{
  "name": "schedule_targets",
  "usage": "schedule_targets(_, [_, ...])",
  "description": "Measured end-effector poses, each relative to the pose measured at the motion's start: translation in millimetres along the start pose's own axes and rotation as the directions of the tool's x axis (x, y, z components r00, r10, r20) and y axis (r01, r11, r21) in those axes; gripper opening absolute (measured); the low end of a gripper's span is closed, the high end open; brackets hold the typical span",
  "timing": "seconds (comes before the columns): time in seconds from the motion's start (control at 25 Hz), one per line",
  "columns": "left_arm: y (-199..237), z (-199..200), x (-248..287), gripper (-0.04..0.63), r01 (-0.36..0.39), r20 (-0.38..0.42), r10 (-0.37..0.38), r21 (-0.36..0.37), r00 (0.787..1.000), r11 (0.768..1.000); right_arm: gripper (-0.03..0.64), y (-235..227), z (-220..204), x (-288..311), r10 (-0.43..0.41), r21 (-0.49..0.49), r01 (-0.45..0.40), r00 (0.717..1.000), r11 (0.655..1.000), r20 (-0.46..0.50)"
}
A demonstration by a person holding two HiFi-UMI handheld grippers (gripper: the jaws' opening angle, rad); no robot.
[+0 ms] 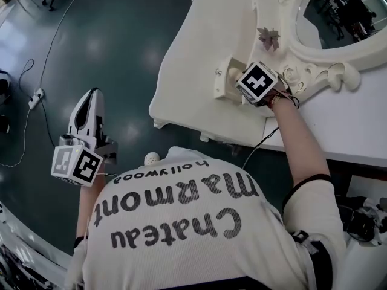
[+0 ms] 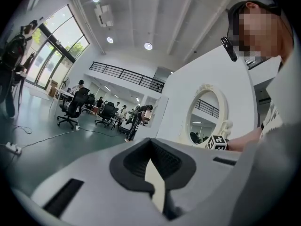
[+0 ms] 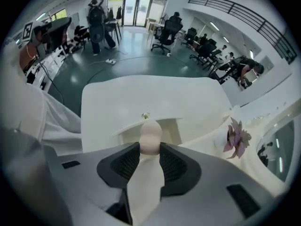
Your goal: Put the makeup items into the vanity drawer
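Note:
A beige gourd-shaped makeup sponge point(image 3: 150, 138) sits between the pads of my right gripper point(image 3: 150, 147), which is shut on it. The gripper points steeply down over a small open drawer point(image 3: 164, 126) with a metal knob point(image 3: 145, 116) on the white vanity top. In the head view the gripper's marker cube point(image 1: 259, 82) hangs just right of that drawer point(image 1: 222, 84). My left gripper point(image 1: 92, 93) is held out over the dark floor, far left of the vanity. Its fingers are together with nothing between them, also in the left gripper view point(image 2: 151, 145).
An oval mirror point(image 1: 338, 17) in an ornate white frame stands behind the drawer, with a purple flower point(image 1: 268, 38) beside it. The vanity's front edge point(image 1: 181, 116) is close to the person's body. A power strip and cable point(image 1: 36, 97) lie on the floor at the left.

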State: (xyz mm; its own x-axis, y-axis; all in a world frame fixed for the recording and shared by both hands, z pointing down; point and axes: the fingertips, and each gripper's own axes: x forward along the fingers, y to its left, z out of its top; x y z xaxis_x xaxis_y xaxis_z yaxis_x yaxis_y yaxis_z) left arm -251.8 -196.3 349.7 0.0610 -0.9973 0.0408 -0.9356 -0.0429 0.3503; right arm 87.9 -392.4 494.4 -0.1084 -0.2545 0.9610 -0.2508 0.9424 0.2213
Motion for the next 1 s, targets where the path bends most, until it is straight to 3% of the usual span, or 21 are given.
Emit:
schedule_targets(0.16, [11,-1,-12,0.007,-0.037,0.013,0.037,-0.011,0.999,0.999,0.150,8,-7,12,0.057,-0.104,-0.074,0.986,0.992,-0.157])
schedule_targets(0.28, [20,1,-22,0.007,-0.062,0.022,0.063,-0.019,0.998,0.998,0.152,4,-8,21,0.055,-0.163,-0.097,0.968,0.982,-0.244])
schedule_targets(0.6, [39,7,-48,0.007,-0.128,0.044,0.129,-0.027,0.991,0.991,0.156,-1,1,34,0.108,-0.110,-0.151,0.940,0.982,-0.324])
schedule_targets(0.8, [51,8,-60,0.007,-0.161,0.049,0.162,-0.035,0.986,0.986,0.158,-7,2,44,0.075,-0.113,-0.122,0.933,0.986,-0.353])
schedule_targets(1.0, [60,11,-65,0.008,-0.178,0.053,0.180,-0.038,0.982,0.983,0.160,-7,-2,55,0.082,-0.092,-0.131,0.907,0.987,-0.414])
